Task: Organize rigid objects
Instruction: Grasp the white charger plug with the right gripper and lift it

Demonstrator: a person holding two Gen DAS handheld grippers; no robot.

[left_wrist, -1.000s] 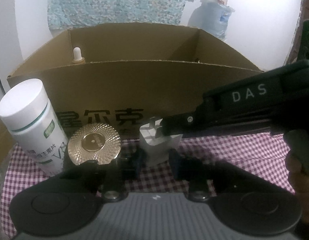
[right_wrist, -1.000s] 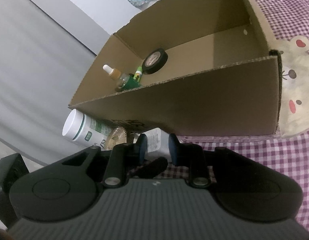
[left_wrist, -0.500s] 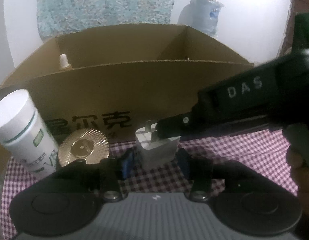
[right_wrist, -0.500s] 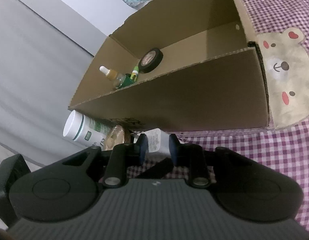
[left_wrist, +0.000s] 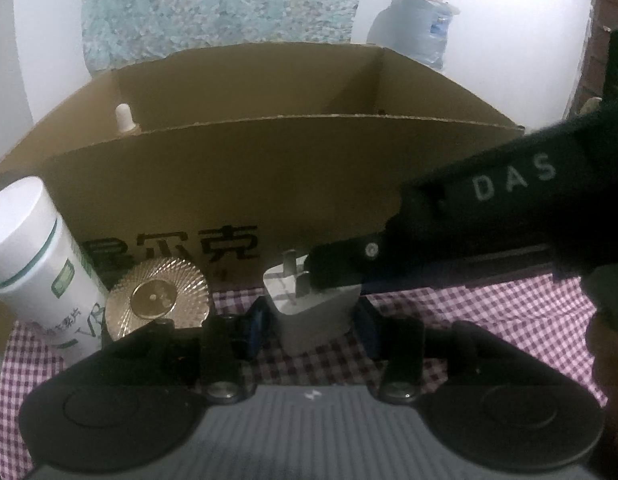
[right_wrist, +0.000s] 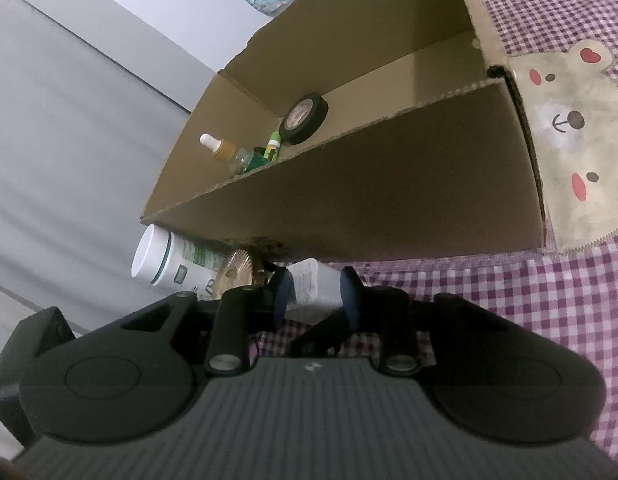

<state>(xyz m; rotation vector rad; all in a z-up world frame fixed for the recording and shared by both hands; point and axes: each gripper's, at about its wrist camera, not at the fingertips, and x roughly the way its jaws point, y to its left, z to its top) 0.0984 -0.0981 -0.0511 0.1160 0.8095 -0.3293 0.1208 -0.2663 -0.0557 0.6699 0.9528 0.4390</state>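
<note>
A white plug adapter stands on the checked cloth in front of the cardboard box. My left gripper is open, its fingers on either side of the adapter. My right gripper is shut on the adapter from the right; its black body crosses the left wrist view. A white pill bottle and a gold ribbed lid stand to the left, against the box. They also show in the right wrist view, the bottle and the lid.
Inside the box lie a dropper bottle, a green item and a roll of black tape. A bear-print patch lies on the cloth to the box's right. A water jug stands behind.
My left gripper has shifted left and closer, so the adapter now sits centred between its fingers. My right gripper has lifted and tilted a little with the adapter in it.
</note>
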